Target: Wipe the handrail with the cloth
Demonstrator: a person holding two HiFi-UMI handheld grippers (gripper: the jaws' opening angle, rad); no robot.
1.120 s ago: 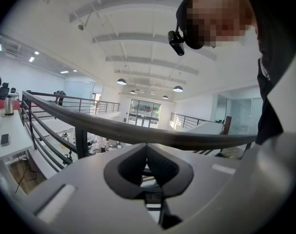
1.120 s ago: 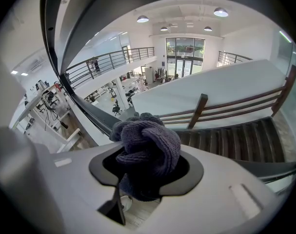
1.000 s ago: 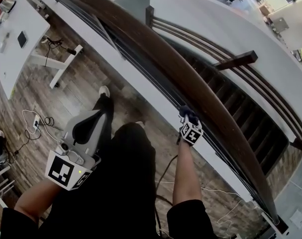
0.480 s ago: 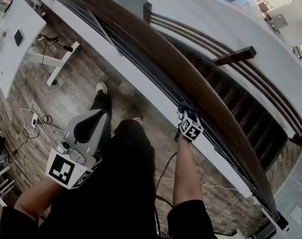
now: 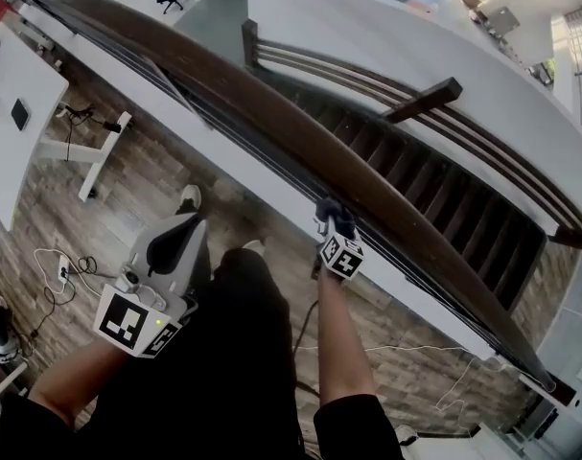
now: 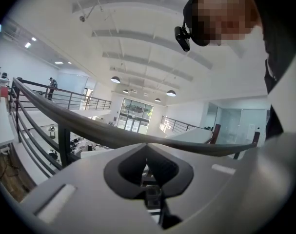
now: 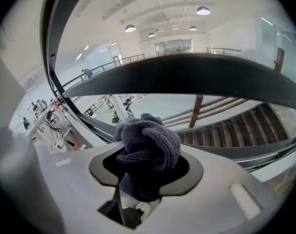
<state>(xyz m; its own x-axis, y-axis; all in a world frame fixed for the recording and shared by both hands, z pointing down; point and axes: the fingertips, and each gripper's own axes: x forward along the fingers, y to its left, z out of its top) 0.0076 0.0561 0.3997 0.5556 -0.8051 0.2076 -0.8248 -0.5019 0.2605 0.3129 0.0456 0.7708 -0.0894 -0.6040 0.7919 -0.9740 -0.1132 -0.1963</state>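
The dark brown wooden handrail (image 5: 271, 113) runs diagonally from upper left to lower right in the head view. My right gripper (image 5: 334, 220) is held up against its near side, shut on a bunched dark blue-grey knitted cloth (image 5: 335, 211). In the right gripper view the cloth (image 7: 148, 147) bulges out of the jaws, and the handrail (image 7: 196, 77) arcs just above it with a narrow gap showing. My left gripper (image 5: 185, 228) hangs low by the person's left leg, well away from the rail, its jaws shut on nothing. In the left gripper view the handrail (image 6: 89, 126) crosses behind that gripper's tips (image 6: 147, 145).
Thin dark bars (image 5: 223, 113) run under the handrail. Beyond it a staircase (image 5: 434, 185) with wooden treads goes down. A white desk (image 5: 22, 113) stands at the left, and cables (image 5: 60, 266) lie on the wood floor. The person's dark trousers (image 5: 223, 353) fill the lower middle.
The right gripper with the cloth has shifted left along the handrail's near side, and the head view has swung with it. The left gripper has barely moved.
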